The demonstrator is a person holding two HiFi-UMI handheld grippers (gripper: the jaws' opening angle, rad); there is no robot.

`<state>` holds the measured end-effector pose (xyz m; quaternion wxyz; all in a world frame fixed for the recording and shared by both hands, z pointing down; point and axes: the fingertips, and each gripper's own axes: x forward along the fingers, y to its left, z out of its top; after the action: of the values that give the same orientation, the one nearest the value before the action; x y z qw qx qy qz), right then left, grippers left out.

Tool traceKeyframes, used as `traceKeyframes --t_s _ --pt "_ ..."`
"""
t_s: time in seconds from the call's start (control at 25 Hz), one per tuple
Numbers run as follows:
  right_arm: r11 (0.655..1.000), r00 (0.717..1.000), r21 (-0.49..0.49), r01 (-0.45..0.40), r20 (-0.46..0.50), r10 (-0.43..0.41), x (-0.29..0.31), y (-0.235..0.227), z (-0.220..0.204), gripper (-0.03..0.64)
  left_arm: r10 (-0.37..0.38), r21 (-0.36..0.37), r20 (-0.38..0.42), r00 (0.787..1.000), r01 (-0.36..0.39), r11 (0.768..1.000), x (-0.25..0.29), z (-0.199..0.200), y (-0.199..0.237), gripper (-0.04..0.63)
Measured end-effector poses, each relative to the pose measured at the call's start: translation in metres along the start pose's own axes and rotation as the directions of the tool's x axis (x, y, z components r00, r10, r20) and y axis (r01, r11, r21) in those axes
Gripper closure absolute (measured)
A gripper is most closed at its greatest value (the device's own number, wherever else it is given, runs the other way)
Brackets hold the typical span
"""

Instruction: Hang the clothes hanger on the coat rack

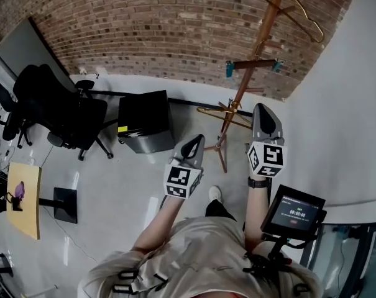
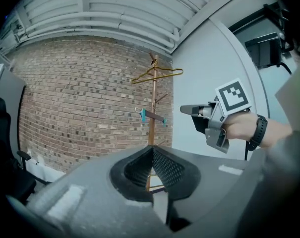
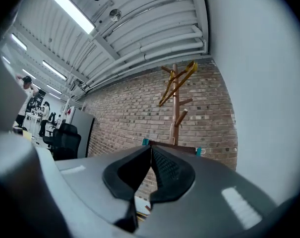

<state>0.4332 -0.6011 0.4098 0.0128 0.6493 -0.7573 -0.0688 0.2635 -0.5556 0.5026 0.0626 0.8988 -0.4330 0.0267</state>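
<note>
A wooden coat rack [image 1: 248,67] stands by the brick wall, ahead of me. A gold wire hanger [image 1: 304,16] hangs from one of its top pegs; the left gripper view shows the hanger [image 2: 157,75] on the rack [image 2: 152,118], and the right gripper view shows the hanger [image 3: 177,82] there too. A second gold hanger [image 1: 214,112] sits low on the rack. My left gripper [image 1: 192,146] is shut and empty, pointing at the rack's foot. My right gripper [image 1: 265,119] is raised beside the pole, also shut and empty; it appears in the left gripper view [image 2: 188,109].
A dark crossbar with teal ends [image 1: 253,64] sits midway up the rack. A black cabinet [image 1: 145,121] and a black office chair [image 1: 57,110] stand to the left, a small wooden table [image 1: 25,197] further left. A white wall [image 1: 349,104] and a screen [image 1: 293,211] are close on the right.
</note>
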Motion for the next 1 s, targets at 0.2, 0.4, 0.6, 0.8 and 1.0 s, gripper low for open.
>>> traceKeyframes --t_s 0.2,0.4,0.6,0.8,1.0 --pt "1.000 0.997 -0.017 0.005 -0.082 -0.007 -0.060 0.078 -0.007 0.618 -0.071 -0.004 0.061 0.996 0.072 0.997 -0.053 0.021 0.013 0.594" --pt "0.991 0.990 0.098 -0.089 -0.102 0.099 -0.106 0.105 -0.022 0.617 -0.082 -0.047 0.007 0.997 0.082 0.995 -0.076 -0.008 -0.029 0.594" --pt "0.987 0.990 0.075 -0.139 -0.016 0.141 -0.126 0.104 0.016 0.617 -0.095 -0.017 0.043 0.995 0.096 0.995 -0.080 0.011 -0.056 0.594" --pt "0.989 0.993 0.089 -0.115 0.021 0.114 -0.139 0.090 0.025 0.617 -0.104 0.057 0.076 0.992 0.099 0.993 -0.082 0.033 -0.071 0.594" --pt "0.992 0.994 0.073 -0.105 0.000 0.105 -0.148 0.077 0.023 0.617 -0.100 0.066 0.084 0.991 0.094 0.993 -0.078 0.038 -0.083 0.594"
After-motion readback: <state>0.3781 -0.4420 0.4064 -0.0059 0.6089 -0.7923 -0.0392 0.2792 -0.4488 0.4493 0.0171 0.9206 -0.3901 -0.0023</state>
